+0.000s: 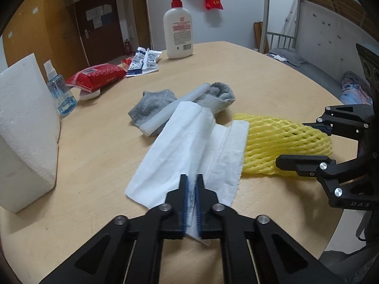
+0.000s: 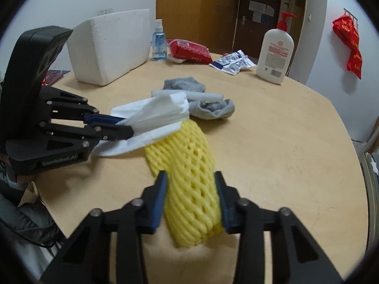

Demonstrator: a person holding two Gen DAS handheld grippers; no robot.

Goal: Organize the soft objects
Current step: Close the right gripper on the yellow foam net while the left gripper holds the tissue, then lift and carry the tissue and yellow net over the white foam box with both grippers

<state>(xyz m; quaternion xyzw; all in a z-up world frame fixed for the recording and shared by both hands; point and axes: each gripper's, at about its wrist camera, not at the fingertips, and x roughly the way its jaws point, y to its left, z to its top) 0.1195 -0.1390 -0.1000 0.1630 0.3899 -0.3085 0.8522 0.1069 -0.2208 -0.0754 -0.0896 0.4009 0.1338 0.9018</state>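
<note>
Two grippers, both mine, on the round wooden table (image 1: 272,75): left gripper (image 1: 192,182) pinched tight on the near edge of the white tissue (image 1: 189,142); right gripper (image 2: 190,177) partly closed, blue pads pressing the yellow foam net (image 2: 189,165) beside the grey sock (image 2: 213,108).

The left gripper (image 1: 192,184) pinches the near edge of a white paper tissue (image 1: 189,151) lying on the wooden table (image 1: 260,75). Beside it, a yellow foam net sleeve (image 1: 284,142) sits between the right gripper's (image 1: 290,142) fingers (contact unclear). Grey socks (image 1: 151,106) lie beyond.
</note>
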